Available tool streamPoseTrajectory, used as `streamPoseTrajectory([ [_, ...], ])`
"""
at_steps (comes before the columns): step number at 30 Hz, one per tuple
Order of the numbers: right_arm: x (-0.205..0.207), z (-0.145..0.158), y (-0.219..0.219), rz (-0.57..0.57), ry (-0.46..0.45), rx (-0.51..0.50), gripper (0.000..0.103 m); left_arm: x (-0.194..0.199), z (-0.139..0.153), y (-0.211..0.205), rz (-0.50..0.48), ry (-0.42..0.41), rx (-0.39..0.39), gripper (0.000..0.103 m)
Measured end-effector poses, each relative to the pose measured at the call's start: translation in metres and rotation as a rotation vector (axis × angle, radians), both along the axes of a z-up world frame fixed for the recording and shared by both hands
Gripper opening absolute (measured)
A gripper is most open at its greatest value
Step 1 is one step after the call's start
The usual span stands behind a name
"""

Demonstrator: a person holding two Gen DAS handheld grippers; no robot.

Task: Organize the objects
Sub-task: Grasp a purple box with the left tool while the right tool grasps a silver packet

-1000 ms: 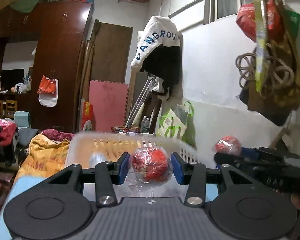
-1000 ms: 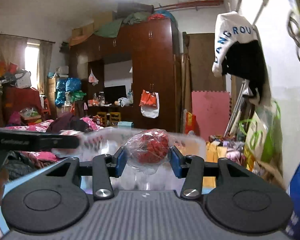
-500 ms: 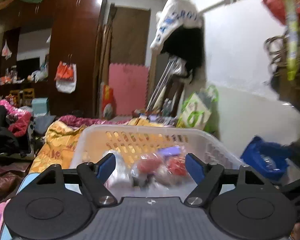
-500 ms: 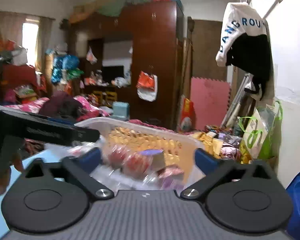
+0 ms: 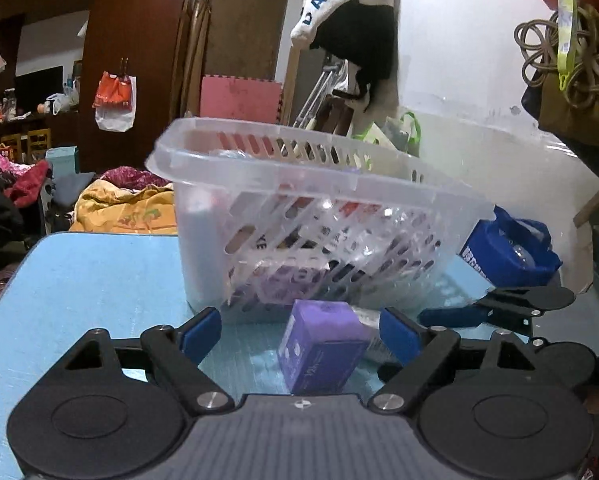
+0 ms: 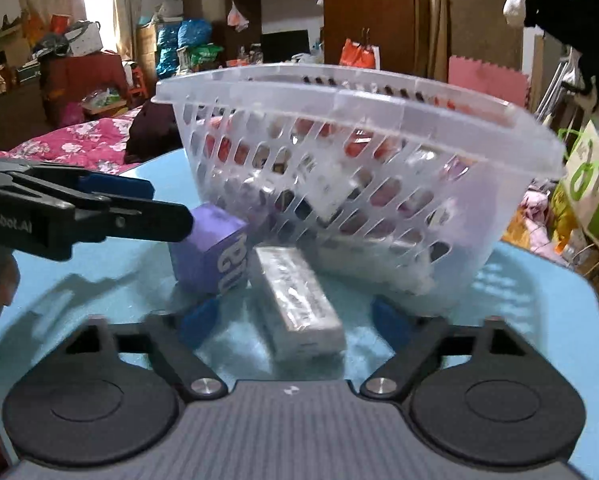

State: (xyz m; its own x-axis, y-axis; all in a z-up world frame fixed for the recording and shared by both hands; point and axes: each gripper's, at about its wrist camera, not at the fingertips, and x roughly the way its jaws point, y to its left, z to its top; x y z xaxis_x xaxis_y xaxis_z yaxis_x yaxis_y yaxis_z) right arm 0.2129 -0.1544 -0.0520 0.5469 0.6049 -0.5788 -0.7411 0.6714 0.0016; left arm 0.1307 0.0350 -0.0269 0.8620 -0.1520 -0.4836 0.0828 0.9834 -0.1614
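Now both tongs sit low over the blue surface (image 5: 99, 272), each lined up on an item left outside the clear slotted basket (image 5: 299, 208), presumably next to go in. The left tongs (image 5: 299, 334) are opening around the purple box (image 5: 319, 350), pads clear of it. The right tongs (image 6: 295, 326) are closing, not yet pinching the long foil-wrapped white pack (image 6: 299, 304), which looks slightly blurred. Both items lie just before the basket.

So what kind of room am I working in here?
Most likely a cluttered bedroom or living room in a home: a dark wooden wardrobe, floral pink bedding, and clothes hung on the wall behind the blue table.
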Motion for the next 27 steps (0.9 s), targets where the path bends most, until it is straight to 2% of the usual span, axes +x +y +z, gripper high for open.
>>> streamPoseTrajectory([
  [1,0.001,-0.001,-0.003,-0.008,0.004,-0.002,0.045,0.001,-0.001,-0.003,-0.01,0.006,0.005,0.089],
  [7,-0.012,-0.003,-0.039,-0.053,0.017,0.105,0.045,0.009,-0.013,-0.027,-0.016,0.03,0.057,0.089],
  [9,-0.017,-0.001,-0.047,-0.069,-0.011,0.127,0.045,0.013,-0.016,-0.034,-0.01,0.043,0.078,0.089],
  [11,-0.018,-0.002,-0.048,-0.082,-0.03,0.126,0.045,0.014,-0.018,-0.04,0.005,0.042,0.105,0.077],
  [12,-0.02,-0.002,-0.048,-0.083,-0.038,0.128,0.045,0.013,-0.019,-0.043,0.017,0.045,0.13,0.057],
  [13,-0.021,-0.002,-0.045,-0.088,-0.048,0.123,0.045,0.011,-0.02,-0.046,0.034,0.04,0.165,0.049],
  [15,-0.024,-0.002,-0.045,-0.093,-0.072,0.117,0.045,0.005,-0.02,-0.049,0.057,0.002,0.19,0.048],
  [22,-0.03,-0.002,-0.054,-0.098,-0.095,0.151,0.044,-0.019,-0.012,-0.031,0.048,-0.118,0.078,0.047],
  [27,-0.046,0.002,-0.063,-0.113,-0.189,0.207,0.044,-0.032,-0.007,-0.02,0.042,-0.204,-0.001,0.047],
])
